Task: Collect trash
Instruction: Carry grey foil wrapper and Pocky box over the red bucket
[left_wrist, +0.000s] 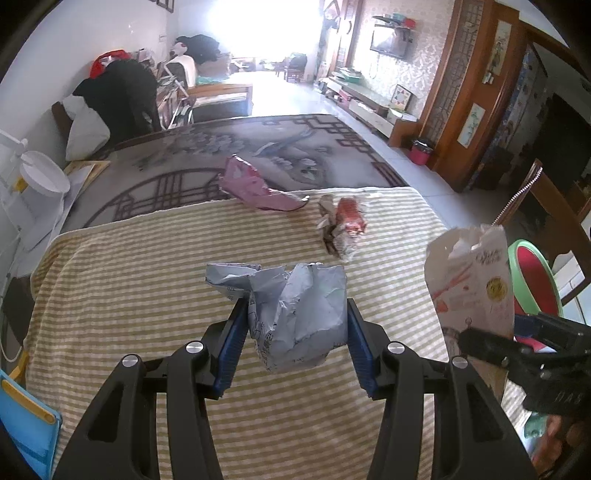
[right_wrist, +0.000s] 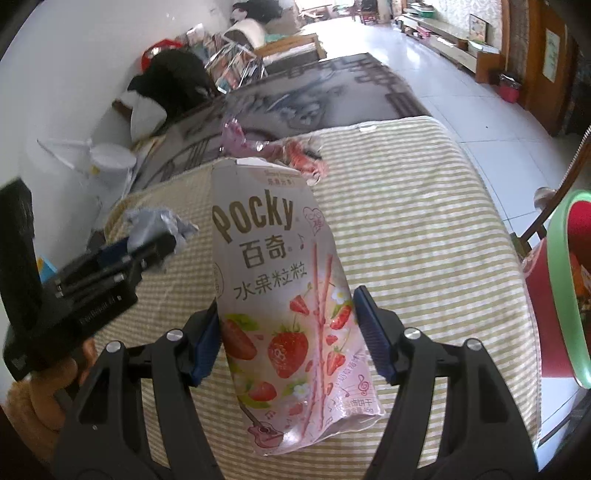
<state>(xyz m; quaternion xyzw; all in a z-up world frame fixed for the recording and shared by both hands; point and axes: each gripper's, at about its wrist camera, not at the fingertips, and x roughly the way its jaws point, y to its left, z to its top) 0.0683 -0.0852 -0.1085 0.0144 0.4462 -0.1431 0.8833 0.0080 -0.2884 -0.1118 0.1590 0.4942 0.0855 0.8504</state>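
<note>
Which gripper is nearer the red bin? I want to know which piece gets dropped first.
Right. The right gripper, holding the Pocky box, is beside the red bin; the left gripper with grey paper is farther away.

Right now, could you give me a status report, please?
Left gripper shut on paper wad. Right gripper shut on Pocky box. Two wrappers left.

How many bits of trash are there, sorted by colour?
Grey: 1, crumpled paper in the left gripper
Pink: 2, Pocky box in the right gripper, wrapper on the cloth
Red and white: 1, crumpled wrapper
Total: 4
</note>
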